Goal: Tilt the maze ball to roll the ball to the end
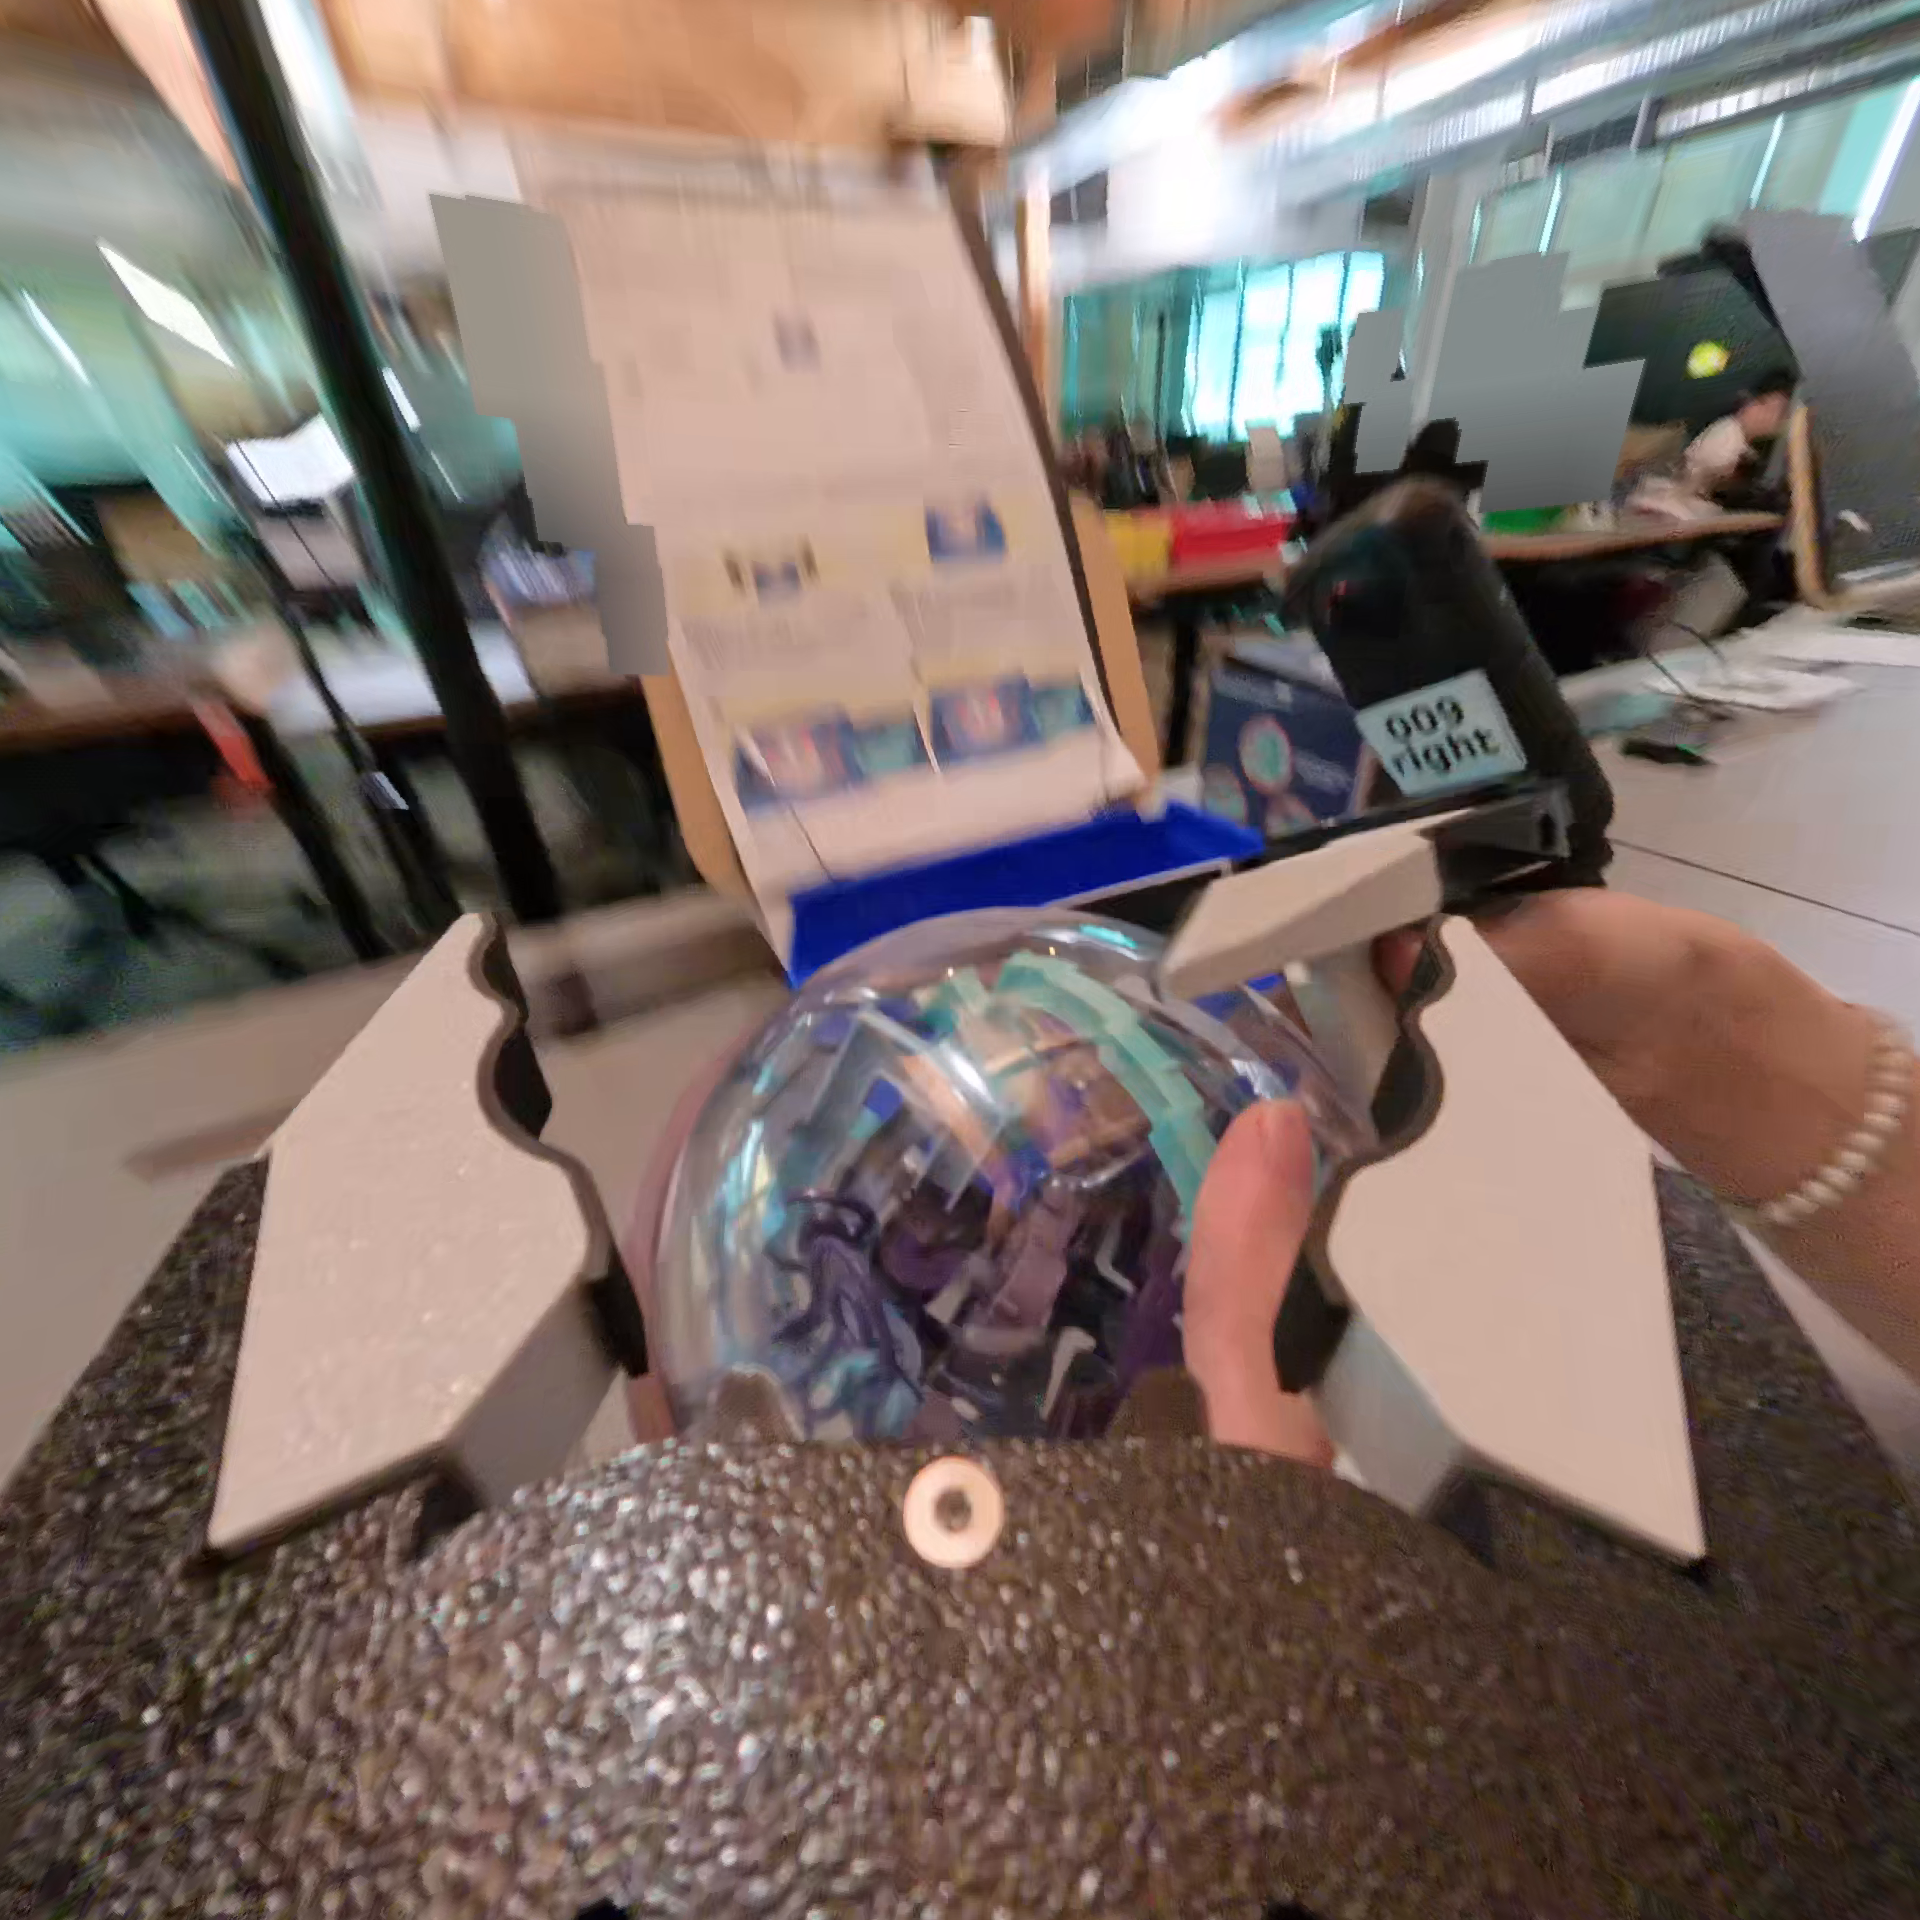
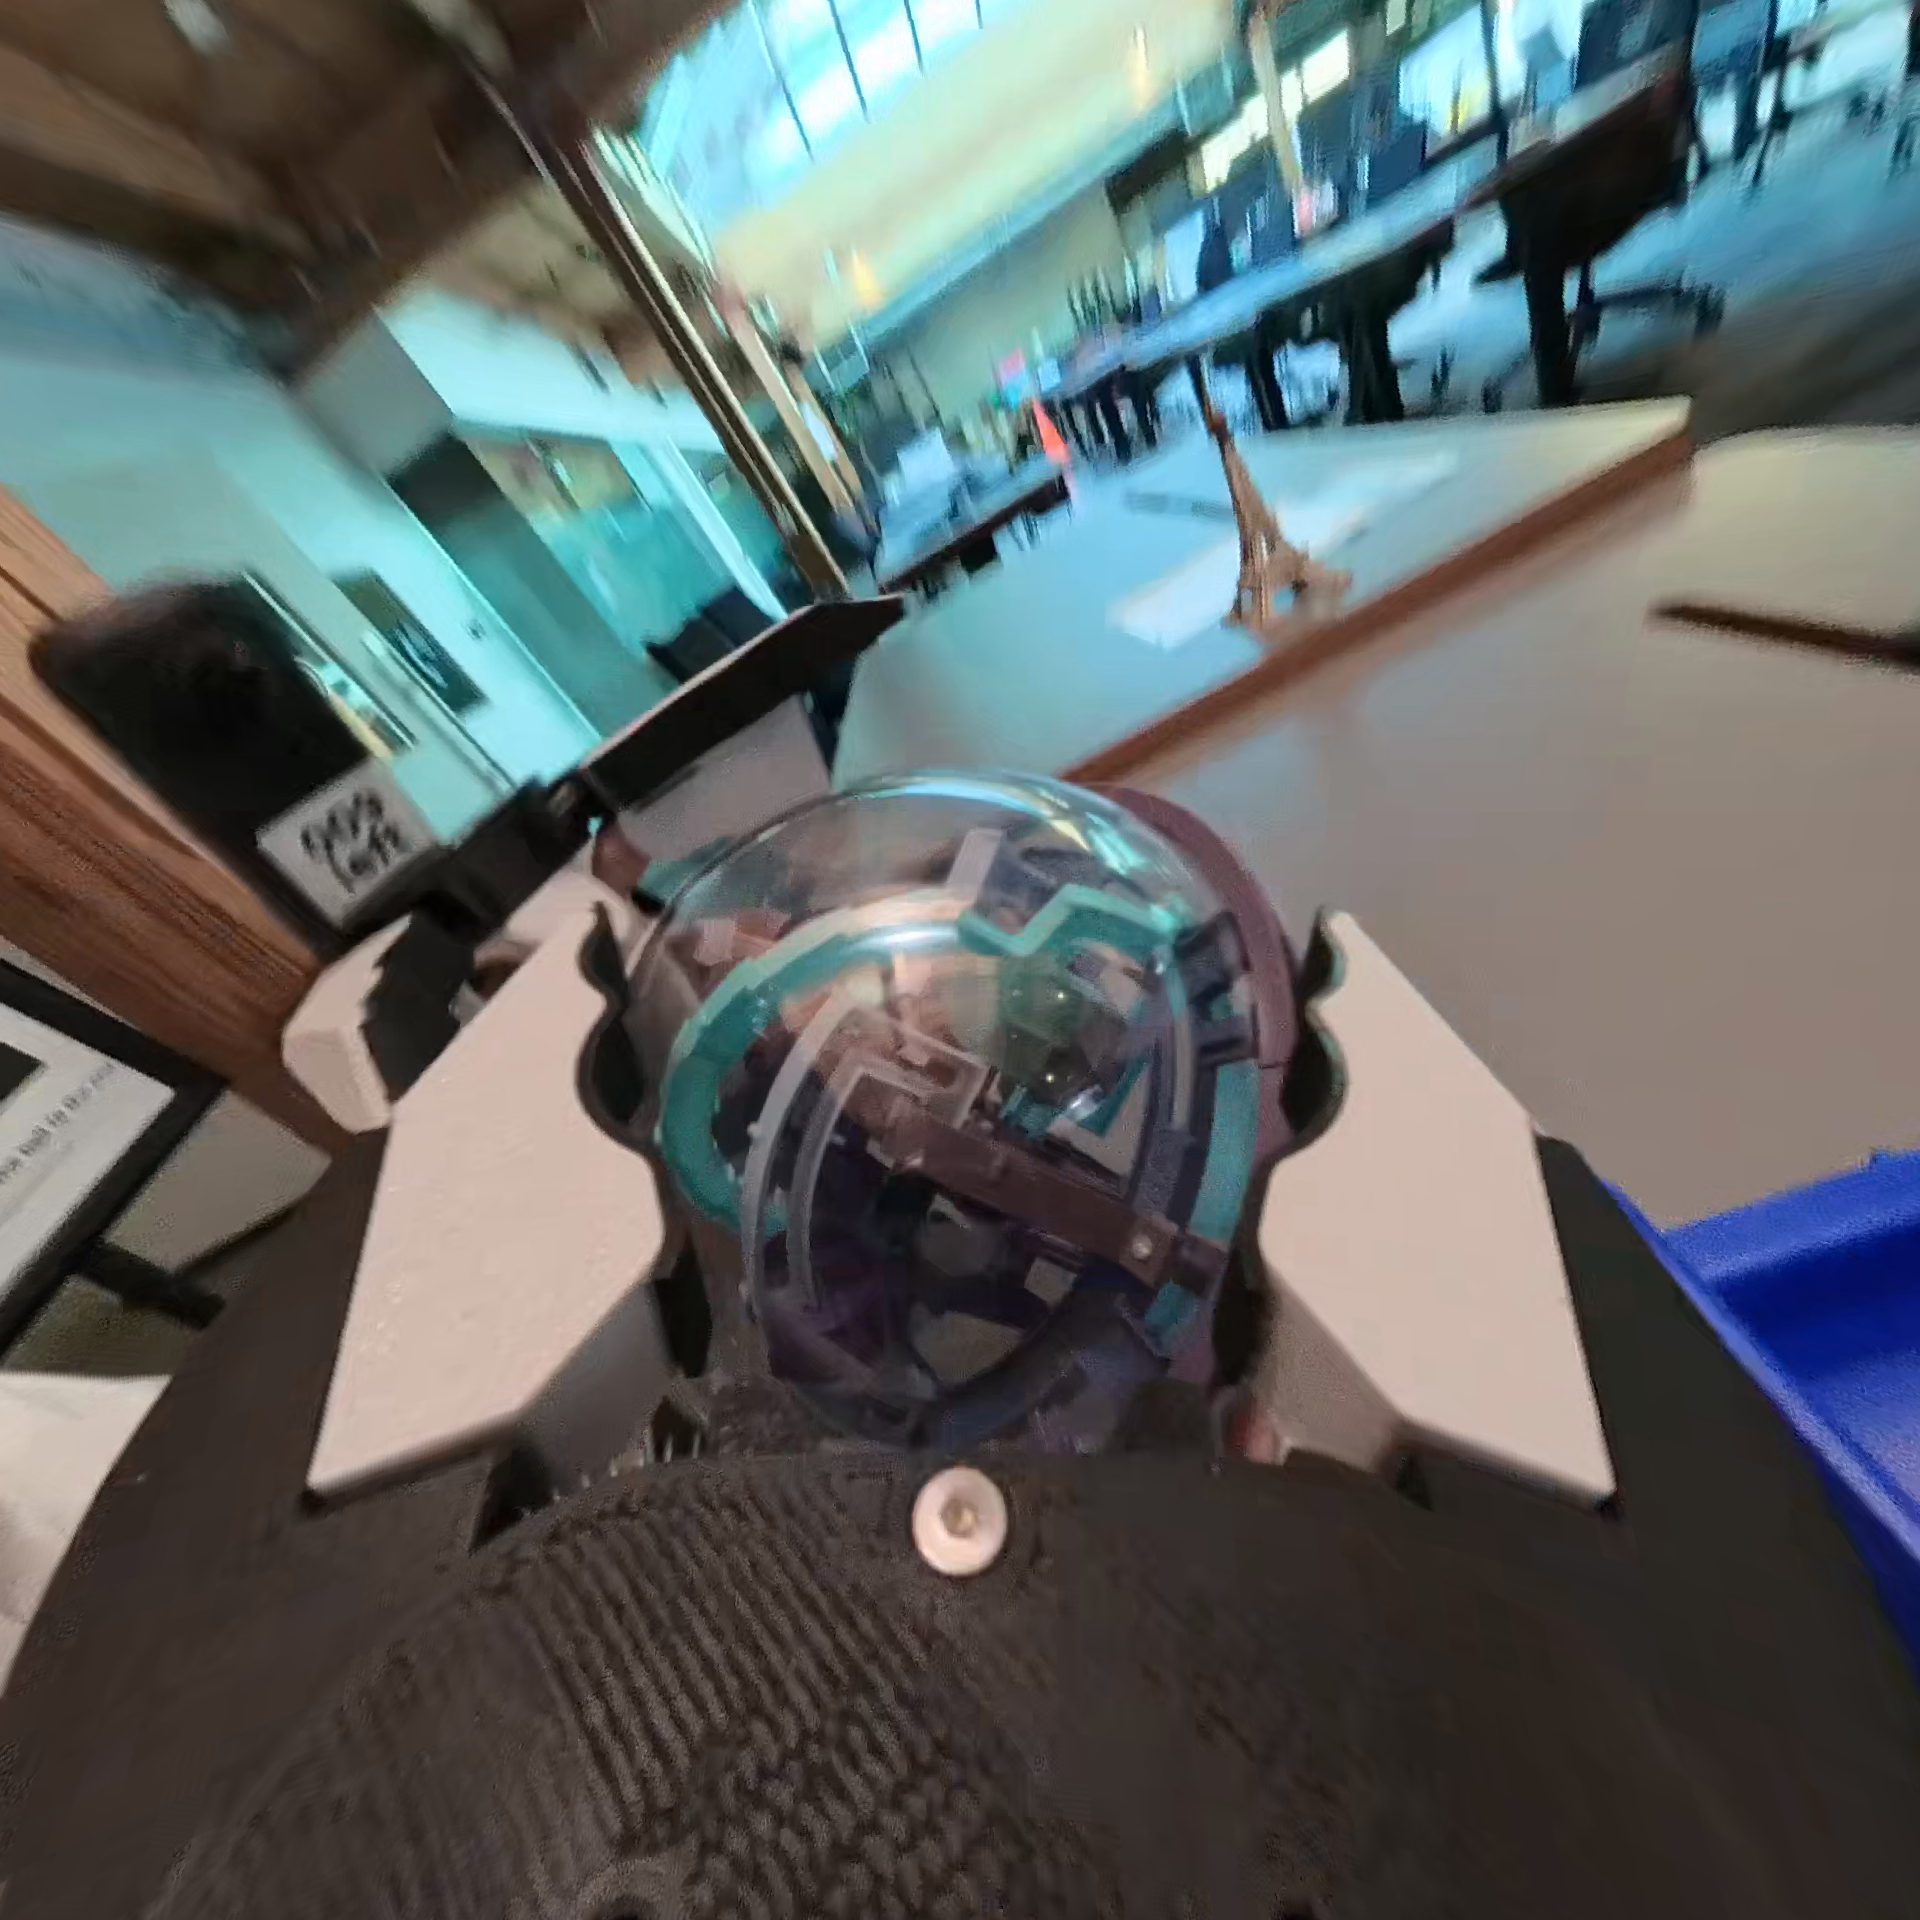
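**Q:** What is the grip condition at the bottom centre of each view?

**A:** The left gripper (image 1: 956,935) stands wide around the clear plastic maze sphere with teal and purple tracks (image 1: 935,1195). Its left pad (image 1: 613,1309) lies on the shell. A thumb (image 1: 1247,1247) sits between the shell and the other pad, so contact there cannot be confirmed. The right gripper (image 2: 961,925) stands somewhat narrower, and both pads appear to bear on the sphere (image 2: 956,1091). The sphere is held clear of the table, mid-frame in both views.

**Q:** Where is the small ball inside?

**A:** It cannot be located; the tracks are blurred.

**Q:** What faults are likely?

**A:** There are three.
- **Slip:** the shell is smooth and curved, so a fast tilt can rotate it in the pads.
- **Derailment:** an abrupt tilt probably throws the ball off its track.
- **Pinching:** closing the left fingers further would trap the thumb.

**Q:** What lies beyond, if the sphere drops?

**A:** The blue plastic bin (image 1: 987,873) sits just behind it in the left view. Past that is the pale table (image 2: 1558,831), at right in the right view. A drop would likely roll away.
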The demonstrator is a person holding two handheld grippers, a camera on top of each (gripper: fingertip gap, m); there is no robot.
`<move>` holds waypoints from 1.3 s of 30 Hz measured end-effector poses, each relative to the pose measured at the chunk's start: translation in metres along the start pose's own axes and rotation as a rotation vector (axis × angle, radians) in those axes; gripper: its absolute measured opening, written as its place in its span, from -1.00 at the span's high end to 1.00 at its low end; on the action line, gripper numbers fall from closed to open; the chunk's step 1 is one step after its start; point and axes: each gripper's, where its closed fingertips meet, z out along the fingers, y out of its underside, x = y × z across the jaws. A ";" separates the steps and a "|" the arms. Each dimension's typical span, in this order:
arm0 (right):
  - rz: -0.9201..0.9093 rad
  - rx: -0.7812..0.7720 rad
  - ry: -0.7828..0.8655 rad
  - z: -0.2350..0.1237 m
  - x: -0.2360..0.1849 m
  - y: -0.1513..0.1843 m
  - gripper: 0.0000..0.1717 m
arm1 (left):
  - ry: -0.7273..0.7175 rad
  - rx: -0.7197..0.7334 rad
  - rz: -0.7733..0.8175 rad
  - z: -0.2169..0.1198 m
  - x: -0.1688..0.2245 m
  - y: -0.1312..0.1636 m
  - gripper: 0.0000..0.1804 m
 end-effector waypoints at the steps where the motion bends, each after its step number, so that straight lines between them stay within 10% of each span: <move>1: -0.001 -0.042 0.020 0.004 0.005 0.010 -0.52 | 0.037 -0.081 -0.077 0.004 -0.003 0.017 -0.74; 20: -0.126 -0.170 0.014 -0.001 0.007 0.026 -0.59 | 0.224 -0.141 -0.174 0.011 0.008 0.040 -0.74; 29: -0.230 -0.359 0.055 -0.035 0.015 0.081 -0.75 | 0.498 -0.356 -0.440 0.019 0.044 0.088 -0.74; 39: -0.230 -0.224 0.091 -0.092 0.023 0.097 -0.76 | 0.705 -0.430 -0.462 0.043 0.103 0.117 -0.74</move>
